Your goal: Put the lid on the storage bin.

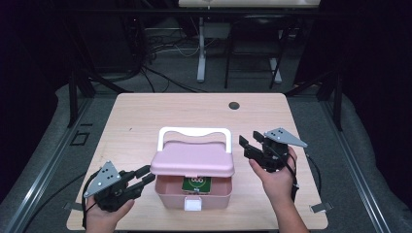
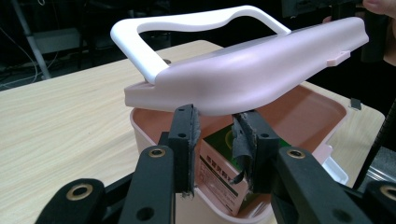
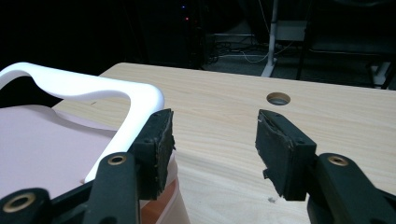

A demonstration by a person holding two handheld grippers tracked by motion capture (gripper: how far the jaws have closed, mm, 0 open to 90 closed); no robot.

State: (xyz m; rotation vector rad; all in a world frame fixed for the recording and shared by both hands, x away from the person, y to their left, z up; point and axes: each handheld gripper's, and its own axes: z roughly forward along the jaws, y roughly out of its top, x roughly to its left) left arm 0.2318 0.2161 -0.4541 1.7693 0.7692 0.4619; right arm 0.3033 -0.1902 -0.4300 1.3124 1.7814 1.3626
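Holding the left gripper (image 1: 144, 176) at about eight o'clock on the table (image 1: 145, 111), you have its jaws parted by a narrow gap, their tips up against the left edge of the raised lid (image 1: 192, 162). In the left gripper view the pads sit just under the lid's rim (image 2: 219, 109); whether they bear its weight or merely touch it cannot be told, and nothing is clamped between them.

Your right gripper (image 1: 250, 145) hovers at about four o'clock, jaws spread wide and empty, just beside the right post of the white handle (image 3: 135, 114).

Between the two stands the pink box (image 1: 194, 194), near the table's front edge at six o'clock. Its lid is tilted up and open toward you, the white handle (image 1: 194, 132) folded toward twelve o'clock. Inside lies a green carton (image 1: 197, 183), and a white latch (image 1: 193, 205) sits on the front wall.

Judged from its look, the box is thin moulded plastic: light, fairly stiff, smooth and likely slippery against the pads. Being light, it may slide or tip if you push the lid sideways. Firm holds are the lid's rim or the handle bar; the carton looks like soft card, so take it by its flat faces with gentle pressure.
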